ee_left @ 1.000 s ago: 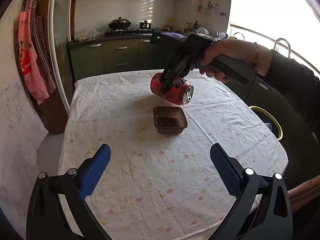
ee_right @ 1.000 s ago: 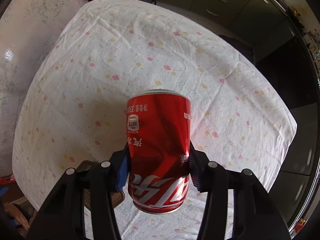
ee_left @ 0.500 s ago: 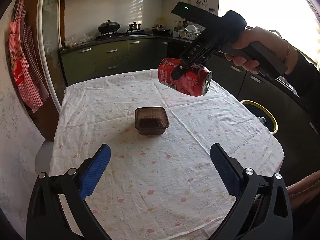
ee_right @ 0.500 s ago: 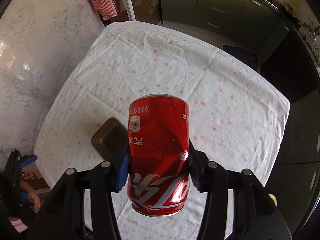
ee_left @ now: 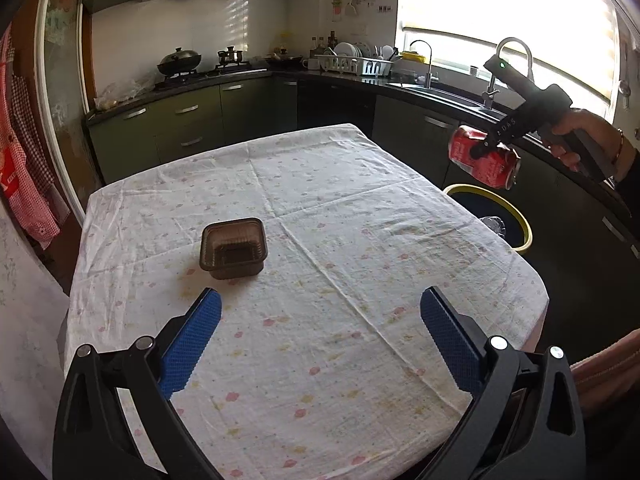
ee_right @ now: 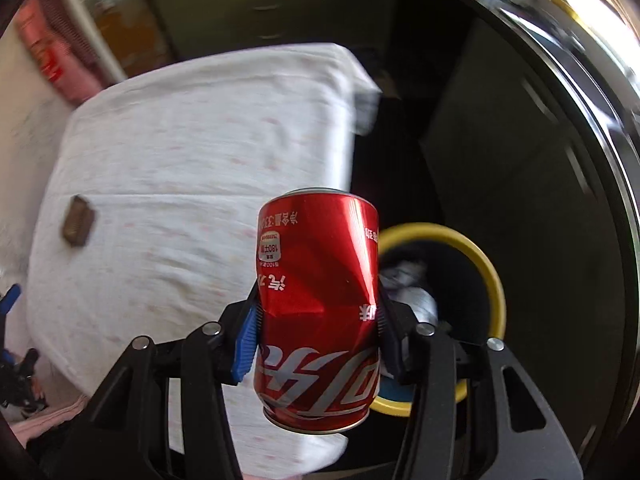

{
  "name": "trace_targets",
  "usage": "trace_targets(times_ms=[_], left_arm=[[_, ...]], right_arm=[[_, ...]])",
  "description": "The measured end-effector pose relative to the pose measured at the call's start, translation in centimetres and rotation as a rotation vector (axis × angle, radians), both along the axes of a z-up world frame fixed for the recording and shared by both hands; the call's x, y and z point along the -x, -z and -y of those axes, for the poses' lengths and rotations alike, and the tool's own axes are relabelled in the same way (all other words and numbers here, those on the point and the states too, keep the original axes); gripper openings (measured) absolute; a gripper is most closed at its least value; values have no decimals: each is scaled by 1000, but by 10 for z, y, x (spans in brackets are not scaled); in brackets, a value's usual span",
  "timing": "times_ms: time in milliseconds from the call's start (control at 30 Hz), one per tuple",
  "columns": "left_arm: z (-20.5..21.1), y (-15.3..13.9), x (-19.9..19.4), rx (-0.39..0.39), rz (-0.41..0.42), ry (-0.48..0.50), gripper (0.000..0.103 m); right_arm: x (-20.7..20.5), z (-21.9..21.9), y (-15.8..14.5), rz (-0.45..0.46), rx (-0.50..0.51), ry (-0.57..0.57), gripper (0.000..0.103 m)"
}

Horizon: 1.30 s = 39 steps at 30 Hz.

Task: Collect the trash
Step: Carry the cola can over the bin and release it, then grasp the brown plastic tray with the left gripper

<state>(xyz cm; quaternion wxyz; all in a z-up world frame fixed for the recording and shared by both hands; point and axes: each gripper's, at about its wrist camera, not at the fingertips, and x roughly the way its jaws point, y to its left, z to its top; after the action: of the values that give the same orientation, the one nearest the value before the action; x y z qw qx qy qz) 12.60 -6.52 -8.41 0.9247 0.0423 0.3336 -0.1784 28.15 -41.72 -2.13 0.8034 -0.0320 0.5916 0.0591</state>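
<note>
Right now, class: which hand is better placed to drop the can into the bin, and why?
Right. The right gripper is clamped on the dented red can near the yellow-rimmed bin; the left gripper hangs open over the table.

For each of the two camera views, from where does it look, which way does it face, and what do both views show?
Left wrist: sits on the left gripper, jaws open and empty, looking across the table toward the kitchen counter; the person's right hand shows.
Right wrist: sits on the right gripper, looking steeply down, jaws shut on the dented red can; no hand shows.
Shared: the can, the table, the brown plastic tray, the yellow-rimmed bin.
</note>
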Motion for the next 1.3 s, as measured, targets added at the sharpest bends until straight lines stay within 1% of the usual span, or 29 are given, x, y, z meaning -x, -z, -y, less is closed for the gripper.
trace_targets(times_ms=[67,167,267,400,500,567,600,733,767,867,933,1000,1100,1233,1300], left_arm=[[8,1,-1,-6,-9,8,98],[18,1,0,-34,-4,22,98],[25,1,2,-66,7,28,98],[29,0,1,-72,4,33,98],[30,1,-1,-78,-3,35,98],[31,3,-2,-83,-7,36,98],[31,4,-2,-85,-9,35,98],[29,7,-7,-79,-21,29,98],[27,8,-8,-73,-26,26,98],[23,13,-12,-62,-38,15,98],[19,15,-15,-64,-40,-4,98],[11,18,-20,-64,-51,-32,98],[-4,20,-28,-51,-65,-76,98],[-23,19,-44,-46,-69,-126,98],[-29,20,-59,-55,-90,-158,98]], right_arm=[[-1,28,12,-19,26,52,48],[-6,64,32,-54,68,118,48],[-11,87,52,-89,97,158,48],[-17,105,76,-129,104,189,48],[-20,114,83,-127,134,215,49],[-19,118,77,-100,135,245,51],[-15,117,71,-77,117,251,51],[8,97,42,16,52,209,52],[17,89,34,43,31,190,55],[50,55,16,124,-47,118,61],[75,30,10,164,-111,55,62],[101,2,10,196,-177,-12,62],[133,-32,18,235,-259,-76,62],[158,-61,41,232,-383,-102,62],[163,-66,50,240,-404,-82,63]])
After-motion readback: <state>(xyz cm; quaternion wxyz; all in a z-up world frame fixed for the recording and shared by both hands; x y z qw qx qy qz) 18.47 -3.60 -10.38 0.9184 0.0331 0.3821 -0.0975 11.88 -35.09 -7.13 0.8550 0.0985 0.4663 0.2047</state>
